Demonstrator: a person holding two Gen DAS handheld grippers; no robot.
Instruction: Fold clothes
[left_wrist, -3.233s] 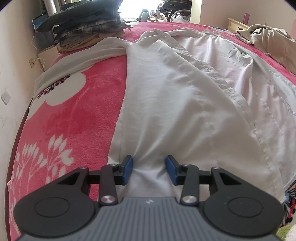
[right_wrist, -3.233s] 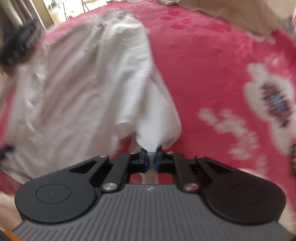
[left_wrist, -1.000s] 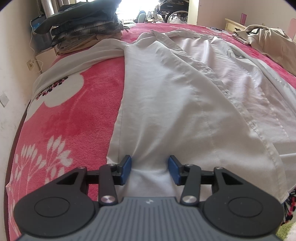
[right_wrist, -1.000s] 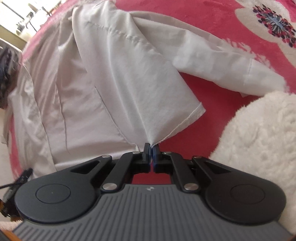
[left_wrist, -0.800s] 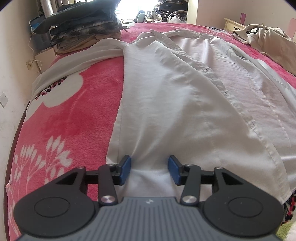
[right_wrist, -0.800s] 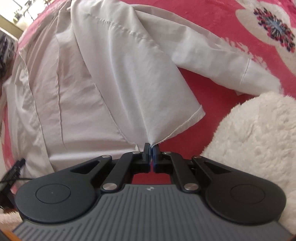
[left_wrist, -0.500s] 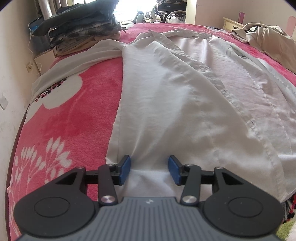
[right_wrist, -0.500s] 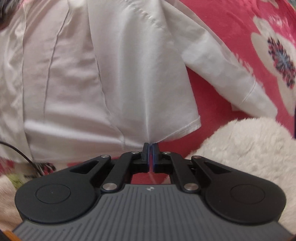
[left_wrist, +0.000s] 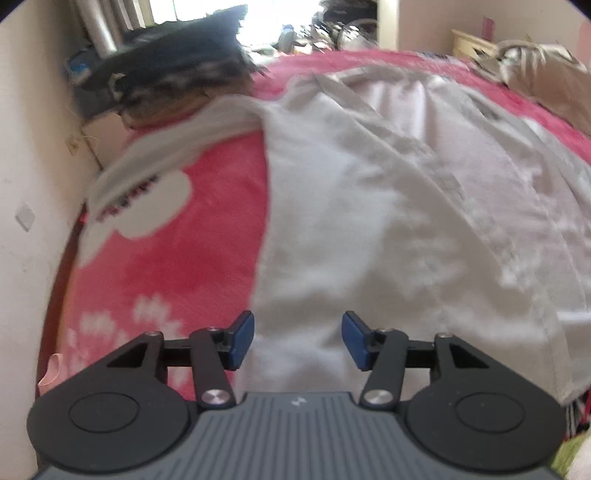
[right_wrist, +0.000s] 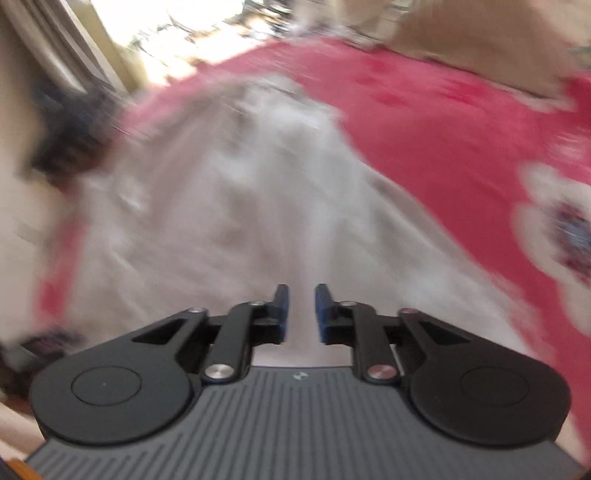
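Red fleece blanket (left_wrist: 177, 266) with white flower prints covers the bed; a pale wall runs along its left edge. At the far left corner sits a stack of dark folded clothes (left_wrist: 166, 85). Bright window beyond the far edge, a beige garment (left_wrist: 543, 70) heaped at the far right corner. Both views are motion-blurred, the right one heavily.

White shirt (left_wrist: 369, 221) lies spread across the middle of the bed, hem toward me at the near edge, one sleeve trailing toward the left edge below the clothes stack.

My left gripper (left_wrist: 297, 339) has its blue pads wide apart, nothing between them; the shirt's hem lies just under and ahead of the fingers. My right gripper (right_wrist: 300, 314) has pads apart with a narrow gap, nothing clamped, over the shirt (right_wrist: 240, 229), red blanket to its right.
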